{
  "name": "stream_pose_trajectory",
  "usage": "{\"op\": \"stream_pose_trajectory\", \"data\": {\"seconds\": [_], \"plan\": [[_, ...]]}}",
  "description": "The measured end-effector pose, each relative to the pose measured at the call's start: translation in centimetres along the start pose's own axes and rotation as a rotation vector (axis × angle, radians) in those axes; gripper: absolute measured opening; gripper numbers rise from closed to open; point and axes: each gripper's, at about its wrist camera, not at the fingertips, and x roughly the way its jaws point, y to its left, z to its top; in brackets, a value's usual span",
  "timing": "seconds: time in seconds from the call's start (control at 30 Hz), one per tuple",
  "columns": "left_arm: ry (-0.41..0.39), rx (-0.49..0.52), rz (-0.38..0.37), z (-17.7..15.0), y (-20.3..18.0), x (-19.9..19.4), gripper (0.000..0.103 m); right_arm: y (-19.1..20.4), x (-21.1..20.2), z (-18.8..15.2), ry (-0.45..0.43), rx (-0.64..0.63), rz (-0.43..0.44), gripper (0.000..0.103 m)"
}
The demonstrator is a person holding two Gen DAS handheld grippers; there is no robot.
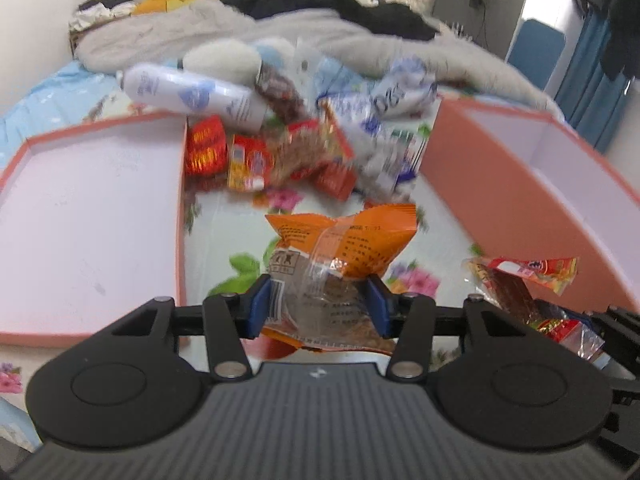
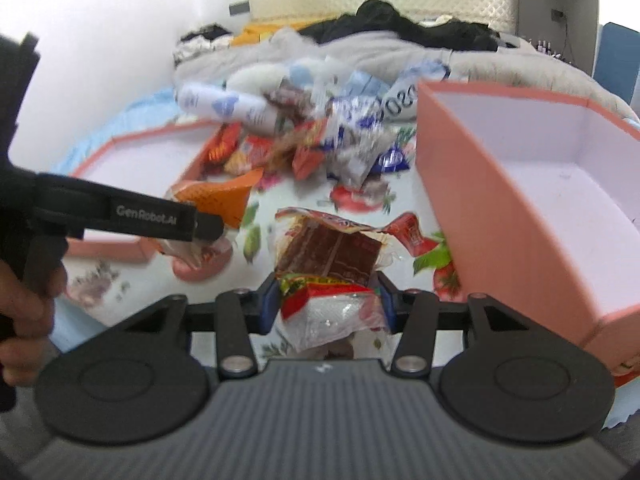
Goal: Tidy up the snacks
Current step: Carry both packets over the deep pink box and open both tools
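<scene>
Left gripper clamps orange pack; right gripper clamps cake pack; both clear of bed. Advise: carry each level over box or lid, lower inside, then release; crinkly film may slip.

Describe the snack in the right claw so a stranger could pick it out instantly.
Start at the deep pink box on the flowered bedsheet; just to its left the right claw pinches a clear-and-red packet. It shows a brown layered cake slice inside, unlike the orange packet held by the left claw.
</scene>
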Motion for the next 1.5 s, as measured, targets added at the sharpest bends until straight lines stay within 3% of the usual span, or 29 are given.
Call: {"op": "stream_pose_trajectory", "data": {"seconds": [0.37,0.63,0.83,1.0,1.13,1.5], "plan": [[-0.190,-0.077,-0.060,6.4,-2.1,-7.4,0.055,-1.7,-6.2,6.3,-0.185,0.019,-0.012,0.051],[-0.284,-0.045,-0.150,10.3,-6.1,-10.7,0.056,-4.7,-9.8,10.8,-0.313,0.019,-0.073,0.052],[-0.312,-0.003,-0.229,12.6,-10.5,-11.0,0.056,-8.2,-11.2,12.9,-0.355,0.045,-0.144,0.052],[-0.279,0.037,-0.290,13.4,-15.2,-9.0,0.056,-11.8,-10.9,13.1,-0.335,0.081,-0.201,0.052],[-0.209,0.066,-0.326,13.4,-18.7,-5.3,0.056,-15.1,-9.6,12.5,-0.279,0.118,-0.246,0.052],[0.030,0.176,-0.318,10.8,-25.1,6.0,0.056,-21.8,-3.0,7.9,-0.052,0.224,-0.315,0.052]]}}
